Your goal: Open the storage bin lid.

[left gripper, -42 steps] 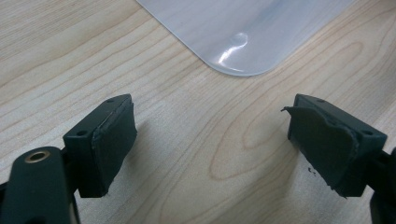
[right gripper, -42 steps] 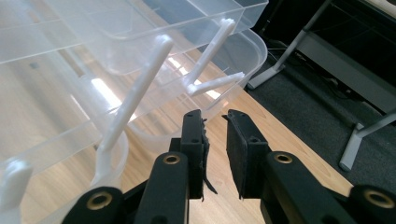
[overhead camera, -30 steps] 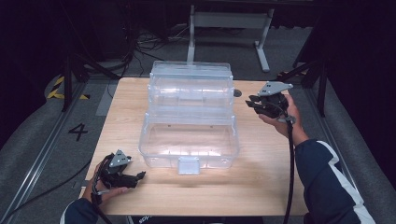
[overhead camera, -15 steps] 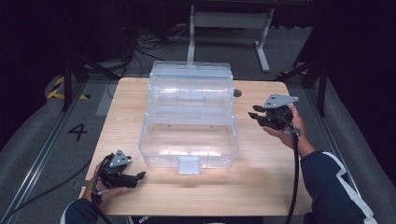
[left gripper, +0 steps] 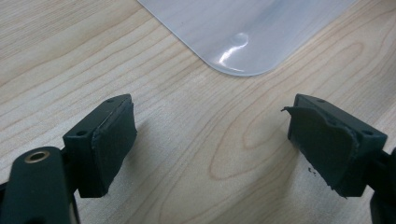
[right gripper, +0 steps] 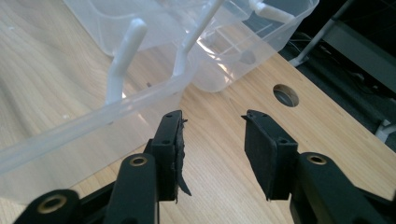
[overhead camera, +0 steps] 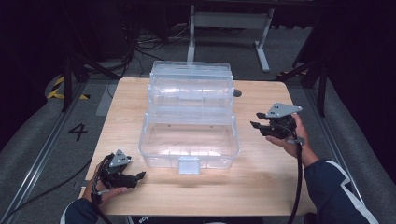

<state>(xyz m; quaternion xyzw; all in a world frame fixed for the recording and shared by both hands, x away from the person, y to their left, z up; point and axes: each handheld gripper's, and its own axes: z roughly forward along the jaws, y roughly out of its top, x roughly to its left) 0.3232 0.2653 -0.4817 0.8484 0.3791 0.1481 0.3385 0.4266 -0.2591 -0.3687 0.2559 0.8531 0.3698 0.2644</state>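
Observation:
A clear plastic tiered box (overhead camera: 189, 116) stands opened out in the middle of the wooden table (overhead camera: 261, 186), its latch tab (overhead camera: 188, 164) at the front. My left gripper (overhead camera: 140, 176) lies low at the table's front left corner, jaws wide open over bare wood, with a rounded corner of the box (left gripper: 243, 42) ahead of it. My right gripper (overhead camera: 256, 125) is held off the box's right side, clear of it. Its jaws have just been opening and hold nothing; the box's white link arms (right gripper: 122, 56) stand just beyond its gripper (right gripper: 212, 116).
A round cable hole (overhead camera: 237, 93) (right gripper: 286, 94) sits in the table behind the box's right end. A metal stand (overhead camera: 229, 21) is on the dark floor past the far edge. A cable trails from each gripper toward the person.
My right gripper has moved down and toward the near side along the box's right end, and its jaws stand wider apart. The left gripper has stayed put.

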